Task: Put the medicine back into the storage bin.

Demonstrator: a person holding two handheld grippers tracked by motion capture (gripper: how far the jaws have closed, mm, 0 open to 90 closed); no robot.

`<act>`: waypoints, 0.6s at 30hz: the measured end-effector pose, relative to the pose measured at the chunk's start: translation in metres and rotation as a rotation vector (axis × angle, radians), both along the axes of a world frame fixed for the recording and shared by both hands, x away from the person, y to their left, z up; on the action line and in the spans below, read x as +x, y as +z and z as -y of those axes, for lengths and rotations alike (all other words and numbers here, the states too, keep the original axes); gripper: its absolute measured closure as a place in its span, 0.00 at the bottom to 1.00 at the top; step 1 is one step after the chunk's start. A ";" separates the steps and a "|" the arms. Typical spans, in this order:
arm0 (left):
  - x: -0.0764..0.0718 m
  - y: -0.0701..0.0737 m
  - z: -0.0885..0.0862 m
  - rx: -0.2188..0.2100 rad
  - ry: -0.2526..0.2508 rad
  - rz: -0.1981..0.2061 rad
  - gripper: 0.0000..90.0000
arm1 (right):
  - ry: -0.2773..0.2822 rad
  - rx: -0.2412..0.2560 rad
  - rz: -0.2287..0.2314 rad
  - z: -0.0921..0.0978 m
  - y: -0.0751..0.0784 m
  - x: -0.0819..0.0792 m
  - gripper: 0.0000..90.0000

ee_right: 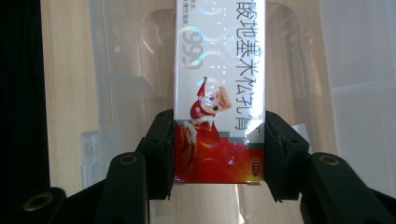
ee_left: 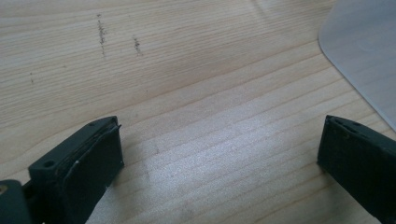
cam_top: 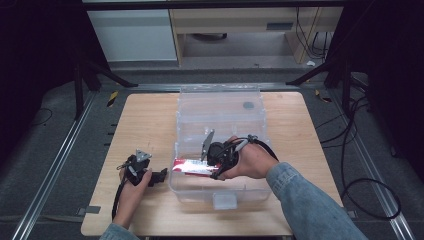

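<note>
— What's in the clear plastic bin (cam_top: 220, 107)?
— A red-and-white carton (cam_top: 192, 167), low over its near compartment. The right gripper (cam_top: 218, 161) has its jaws clamped on the carton's red end.
— Room around it?
— The bin stands mid-tabletop (cam_top: 145, 120), reaching toward the far edge; bare wood lies on both sides. The left gripper (cam_top: 150, 175) rests near the near-left corner, jaws wide apart.
— The carton's look?
— Glossy, with a cartoon figure and Chinese lettering (ee_right: 219, 88).

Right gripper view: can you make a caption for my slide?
The right gripper clamps a red-and-white cardboard box with a cartoon figure above a clear plastic bin.
</note>
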State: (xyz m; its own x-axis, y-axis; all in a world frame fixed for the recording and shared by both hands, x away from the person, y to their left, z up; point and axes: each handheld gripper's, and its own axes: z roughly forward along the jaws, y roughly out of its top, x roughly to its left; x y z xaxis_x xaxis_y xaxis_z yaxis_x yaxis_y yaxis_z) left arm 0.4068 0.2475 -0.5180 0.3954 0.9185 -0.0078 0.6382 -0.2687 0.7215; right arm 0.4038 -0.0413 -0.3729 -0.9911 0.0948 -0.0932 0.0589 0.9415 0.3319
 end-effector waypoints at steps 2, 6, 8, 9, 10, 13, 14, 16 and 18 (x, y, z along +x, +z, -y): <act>0.000 0.000 0.000 0.000 -0.001 0.000 0.00 | 0.001 0.006 -0.011 0.000 -0.002 0.000 0.57; 0.000 0.000 0.000 0.000 -0.001 0.000 0.00 | 0.019 -0.004 -0.015 0.000 -0.009 -0.001 0.57; 0.000 0.000 0.000 0.000 -0.001 0.000 0.00 | 0.026 -0.009 -0.018 0.000 -0.012 -0.001 0.57; 0.000 0.000 0.000 0.000 -0.002 0.000 0.00 | 0.028 -0.017 -0.017 0.000 -0.012 -0.001 0.57; 0.000 0.000 0.000 0.000 -0.001 0.000 0.00 | 0.030 -0.015 -0.020 0.000 -0.013 0.000 0.57; 0.000 0.000 0.000 0.000 -0.001 0.000 0.00 | 0.035 -0.018 -0.023 -0.001 -0.014 0.000 0.57; 0.000 0.000 0.000 0.000 -0.002 0.000 0.00 | 0.037 -0.016 -0.023 -0.001 -0.014 0.001 0.57; 0.000 0.000 0.000 0.000 -0.002 0.000 0.00 | 0.039 -0.018 -0.029 -0.002 -0.017 0.002 0.57; 0.000 0.000 0.000 0.000 -0.003 0.000 0.00 | 0.048 -0.022 -0.027 -0.003 -0.019 0.002 0.57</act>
State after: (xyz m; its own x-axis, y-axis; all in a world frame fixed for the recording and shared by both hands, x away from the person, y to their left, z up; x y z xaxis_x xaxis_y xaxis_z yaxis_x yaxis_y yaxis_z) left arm 0.4067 0.2478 -0.5181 0.3981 0.9173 -0.0081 0.6373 -0.2702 0.7217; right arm 0.4061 -0.0382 -0.3915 -0.9966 0.0453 -0.0682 0.0219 0.9503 0.3105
